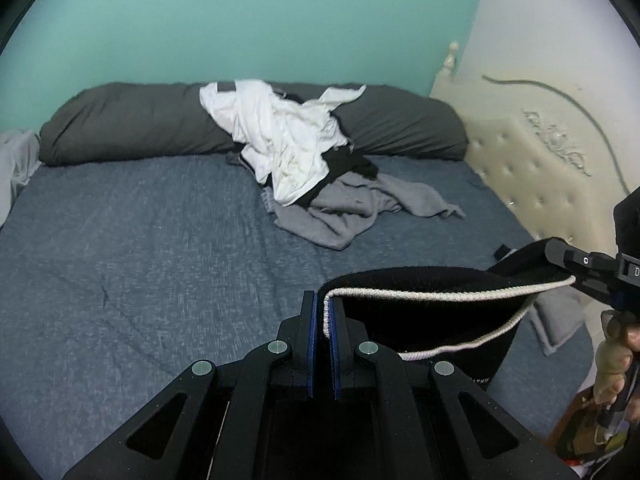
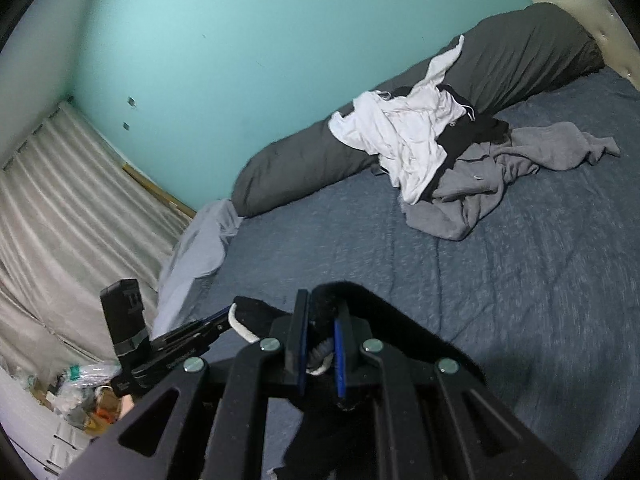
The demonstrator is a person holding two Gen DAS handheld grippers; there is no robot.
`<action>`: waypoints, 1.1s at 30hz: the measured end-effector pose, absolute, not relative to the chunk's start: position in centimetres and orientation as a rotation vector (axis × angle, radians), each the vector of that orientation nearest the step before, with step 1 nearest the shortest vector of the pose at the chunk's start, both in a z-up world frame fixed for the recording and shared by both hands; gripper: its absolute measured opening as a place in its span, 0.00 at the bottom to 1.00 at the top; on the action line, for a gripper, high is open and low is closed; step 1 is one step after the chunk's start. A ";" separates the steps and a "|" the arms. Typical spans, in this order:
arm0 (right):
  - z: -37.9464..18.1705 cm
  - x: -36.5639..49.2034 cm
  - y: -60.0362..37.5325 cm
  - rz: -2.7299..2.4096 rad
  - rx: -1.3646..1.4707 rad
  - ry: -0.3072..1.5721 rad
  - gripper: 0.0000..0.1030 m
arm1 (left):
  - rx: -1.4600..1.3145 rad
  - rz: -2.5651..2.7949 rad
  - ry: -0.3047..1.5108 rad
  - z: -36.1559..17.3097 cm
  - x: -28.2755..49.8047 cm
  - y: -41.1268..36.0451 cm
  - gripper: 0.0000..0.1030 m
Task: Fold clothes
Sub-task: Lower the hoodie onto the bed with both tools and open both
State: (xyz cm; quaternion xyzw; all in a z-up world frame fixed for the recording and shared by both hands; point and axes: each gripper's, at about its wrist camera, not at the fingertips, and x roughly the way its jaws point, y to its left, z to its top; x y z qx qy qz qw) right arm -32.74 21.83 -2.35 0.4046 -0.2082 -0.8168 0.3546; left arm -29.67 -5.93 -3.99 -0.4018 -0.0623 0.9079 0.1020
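The left gripper [image 1: 323,312] has its fingers clamped on the white-piped edge of a black garment [image 1: 420,304] — soft, light, sagging between both hands above the bed [image 1: 160,248]. The right gripper [image 2: 320,332] pinches the other corner; corners look the best hold.

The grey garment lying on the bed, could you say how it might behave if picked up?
The grey garment is probably floppy: it lies crumpled in loose folds. Likely light, barely denting the blue bedcover. It may drag the white garment overlapping it.
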 end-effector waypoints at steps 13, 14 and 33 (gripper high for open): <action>-13.6 -46.4 17.9 -2.113 1.183 -0.506 0.10 | -1.393 2.653 -0.182 -15.0 -44.0 -8.5 0.06; -14.6 -47.1 17.7 -2.115 1.197 -0.504 0.10 | -1.412 2.650 -0.172 -16.0 -44.8 -8.5 0.06; -28.3 -55.8 14.4 -2.135 1.397 -0.395 0.14 | -1.642 2.579 -0.235 -30.3 -53.9 -8.7 0.08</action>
